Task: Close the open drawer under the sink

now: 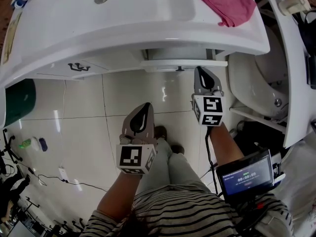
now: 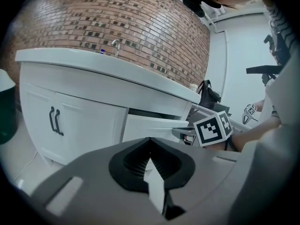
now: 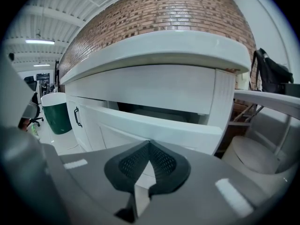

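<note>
In the head view, the drawer (image 1: 183, 64) is seen pulled partly out beneath the sink counter (image 1: 123, 33). The right gripper (image 1: 199, 70) is held just before its front, and the left gripper (image 1: 146, 105) farther back over the floor (image 1: 94, 112). In the left gripper view, the fingers (image 2: 129, 165) are seen closed and empty. In the right gripper view, the fingers (image 3: 124, 168) are likewise closed on nothing and pointed at the drawer's front.

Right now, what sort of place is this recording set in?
Likely a bathroom, perhaps a mock-up: a white vanity with a sink, its drawer open, a toilet beside it, and a tiled floor.
</note>
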The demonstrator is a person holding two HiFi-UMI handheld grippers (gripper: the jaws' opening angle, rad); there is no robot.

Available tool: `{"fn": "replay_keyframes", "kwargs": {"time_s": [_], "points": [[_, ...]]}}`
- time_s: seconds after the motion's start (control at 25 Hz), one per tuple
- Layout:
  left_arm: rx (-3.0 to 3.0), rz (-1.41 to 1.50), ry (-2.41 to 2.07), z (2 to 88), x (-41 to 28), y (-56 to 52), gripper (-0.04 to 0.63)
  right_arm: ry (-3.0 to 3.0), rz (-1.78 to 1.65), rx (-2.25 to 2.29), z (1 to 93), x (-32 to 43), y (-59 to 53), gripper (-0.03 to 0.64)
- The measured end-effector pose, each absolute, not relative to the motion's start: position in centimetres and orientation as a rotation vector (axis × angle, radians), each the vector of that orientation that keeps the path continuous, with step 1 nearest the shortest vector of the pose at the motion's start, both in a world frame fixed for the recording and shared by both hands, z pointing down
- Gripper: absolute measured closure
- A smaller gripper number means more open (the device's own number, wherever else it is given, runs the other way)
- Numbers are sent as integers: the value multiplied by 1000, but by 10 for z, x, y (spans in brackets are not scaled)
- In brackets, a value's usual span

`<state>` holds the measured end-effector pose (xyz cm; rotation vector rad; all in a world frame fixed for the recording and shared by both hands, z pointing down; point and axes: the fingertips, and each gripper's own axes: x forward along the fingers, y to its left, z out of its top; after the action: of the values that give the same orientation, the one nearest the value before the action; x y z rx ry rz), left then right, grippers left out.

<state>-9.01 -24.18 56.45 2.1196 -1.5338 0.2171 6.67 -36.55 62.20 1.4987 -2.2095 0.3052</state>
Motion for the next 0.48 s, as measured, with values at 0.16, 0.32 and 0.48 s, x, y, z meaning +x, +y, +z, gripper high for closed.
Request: {"fn": "replay_keyframes", "kwargs": {"time_s": [0.16, 0.32, 0.48], "points": [[2110, 202, -1543, 564, -94, -241, 579, -2216, 280, 1489, 622, 66, -372, 615], [2098, 195, -1560, 566, -101, -241, 579, -2217, 239, 1471, 623, 65, -381, 615], [2092, 188, -1565, 562, -103, -240, 579, -2209, 240, 1485, 620, 66, -387, 615]]}}
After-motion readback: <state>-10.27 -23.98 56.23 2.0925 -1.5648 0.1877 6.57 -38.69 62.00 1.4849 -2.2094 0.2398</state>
